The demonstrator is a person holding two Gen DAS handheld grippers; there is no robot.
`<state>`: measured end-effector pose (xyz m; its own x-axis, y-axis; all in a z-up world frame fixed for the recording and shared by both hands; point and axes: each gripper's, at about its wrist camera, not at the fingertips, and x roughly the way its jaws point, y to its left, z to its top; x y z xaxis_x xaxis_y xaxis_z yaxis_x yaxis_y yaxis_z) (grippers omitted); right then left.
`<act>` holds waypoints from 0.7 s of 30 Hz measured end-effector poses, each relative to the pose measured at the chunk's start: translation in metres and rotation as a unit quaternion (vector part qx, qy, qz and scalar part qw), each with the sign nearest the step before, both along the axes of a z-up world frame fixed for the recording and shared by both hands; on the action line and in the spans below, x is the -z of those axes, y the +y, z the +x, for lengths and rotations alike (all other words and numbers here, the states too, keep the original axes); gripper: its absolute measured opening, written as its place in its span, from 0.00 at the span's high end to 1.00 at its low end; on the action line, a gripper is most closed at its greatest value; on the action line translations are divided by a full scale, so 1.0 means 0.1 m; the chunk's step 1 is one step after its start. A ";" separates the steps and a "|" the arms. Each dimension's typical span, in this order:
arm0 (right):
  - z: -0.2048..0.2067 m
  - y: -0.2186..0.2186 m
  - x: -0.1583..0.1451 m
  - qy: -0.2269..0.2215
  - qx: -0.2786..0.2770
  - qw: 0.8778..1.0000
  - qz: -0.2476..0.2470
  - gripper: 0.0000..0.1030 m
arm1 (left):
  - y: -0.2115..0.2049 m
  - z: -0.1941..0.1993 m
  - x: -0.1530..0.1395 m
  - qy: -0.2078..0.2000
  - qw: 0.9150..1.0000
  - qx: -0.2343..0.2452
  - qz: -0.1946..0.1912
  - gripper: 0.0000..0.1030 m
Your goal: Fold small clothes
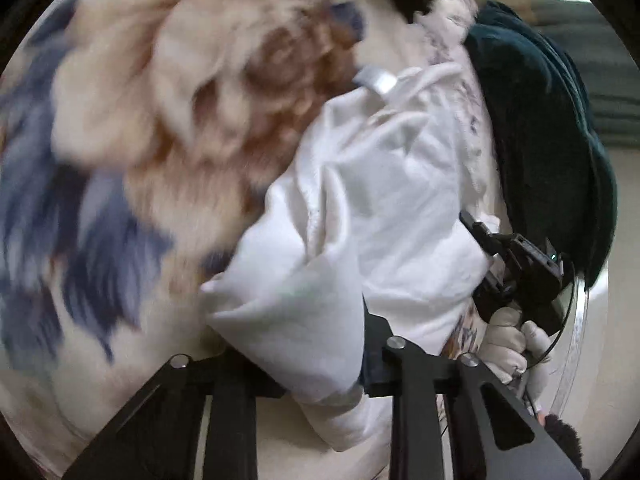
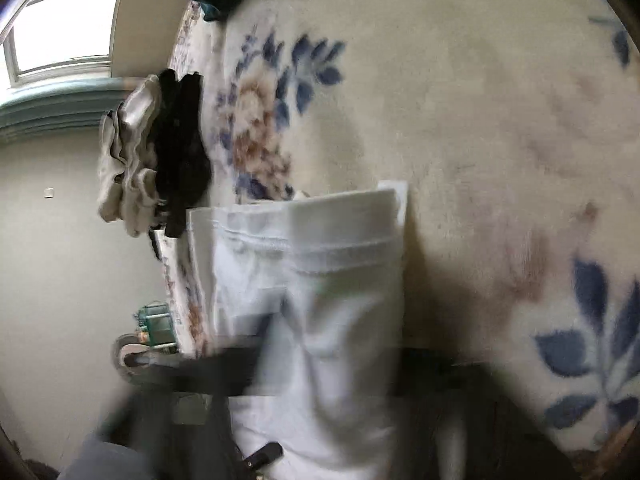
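A small white garment (image 1: pixel 360 208) hangs crumpled between both grippers above a cream blanket with blue and brown flowers (image 1: pixel 140 120). My left gripper (image 1: pixel 320 364) is shut on a bunched corner of it. In the right wrist view the same white garment (image 2: pixel 312 280) shows a stitched hem and drapes over my right gripper (image 2: pixel 320 376), which is shut on it; the fingers are blurred. The right gripper also shows in the left wrist view (image 1: pixel 516 268), held by a gloved hand at the garment's far edge.
A pile of beige and black small clothes (image 2: pixel 156 152) lies at the blanket's edge. A dark teal cushion (image 1: pixel 552 128) sits beside the garment. A window (image 2: pixel 60 28), a pale wall and a roll of tape (image 2: pixel 128 356) lie beyond the bed.
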<state>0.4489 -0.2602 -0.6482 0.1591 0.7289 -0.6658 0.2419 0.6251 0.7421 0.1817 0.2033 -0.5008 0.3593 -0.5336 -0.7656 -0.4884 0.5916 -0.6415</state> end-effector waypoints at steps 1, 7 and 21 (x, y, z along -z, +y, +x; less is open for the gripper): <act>-0.08 -0.03 -0.02 -0.005 0.022 1.000 0.006 0.93 | 0.04 0.06 -0.05 -0.006 1.000 0.015 0.008 0.80; -0.94 -0.26 -0.27 -0.006 0.159 0.987 0.036 0.95 | 0.45 0.77 -0.40 -0.061 0.984 0.145 0.079 0.80; -1.46 -0.25 -0.44 0.025 0.106 0.994 0.004 0.13 | 1.17 1.05 0.05 -0.004 0.994 0.104 -0.021 0.33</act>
